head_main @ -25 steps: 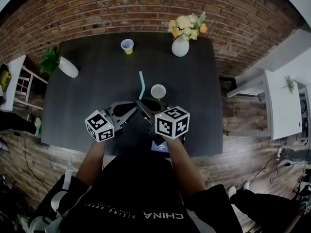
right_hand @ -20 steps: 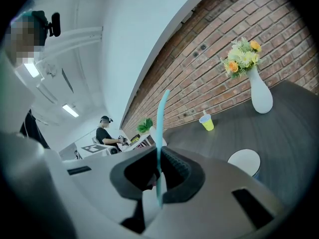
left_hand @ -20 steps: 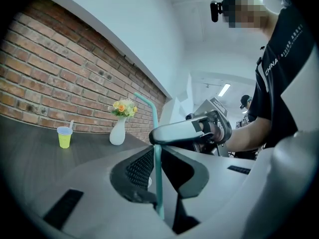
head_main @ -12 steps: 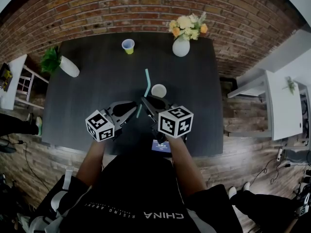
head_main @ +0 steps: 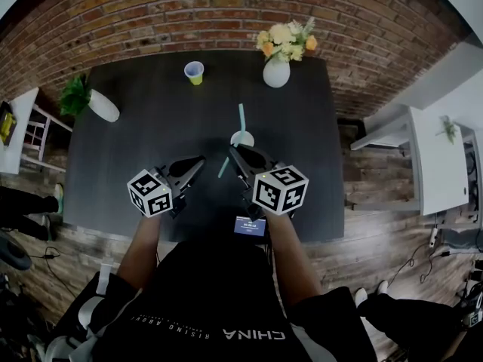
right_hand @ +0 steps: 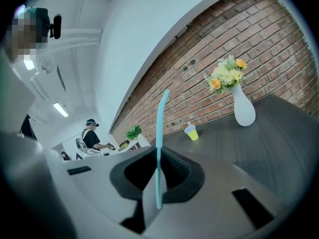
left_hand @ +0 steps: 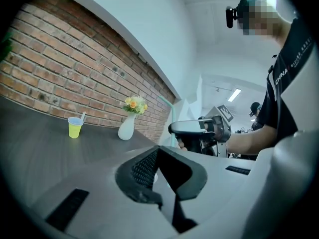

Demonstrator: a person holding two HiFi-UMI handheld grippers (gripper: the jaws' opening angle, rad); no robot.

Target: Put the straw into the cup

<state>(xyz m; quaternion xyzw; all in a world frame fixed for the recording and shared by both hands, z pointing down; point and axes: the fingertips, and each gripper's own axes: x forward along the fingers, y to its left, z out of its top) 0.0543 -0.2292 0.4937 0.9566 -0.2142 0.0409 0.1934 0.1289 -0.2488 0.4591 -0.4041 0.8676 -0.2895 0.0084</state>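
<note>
Beyond white cup (head_main: 242, 139) and straw (head_main: 241, 116): yellow cup (head_main: 194, 72), flower vase (head_main: 276, 72), plant (head_main: 78, 95).

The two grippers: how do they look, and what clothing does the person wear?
The left gripper and the right gripper look alike: a grey body, two dark jaws with ribbed pads, and a white cube with black square markers. The person wears a black shirt with white lettering.

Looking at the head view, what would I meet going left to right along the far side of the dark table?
white vase with a green plant → yellow cup → white vase of flowers
</note>
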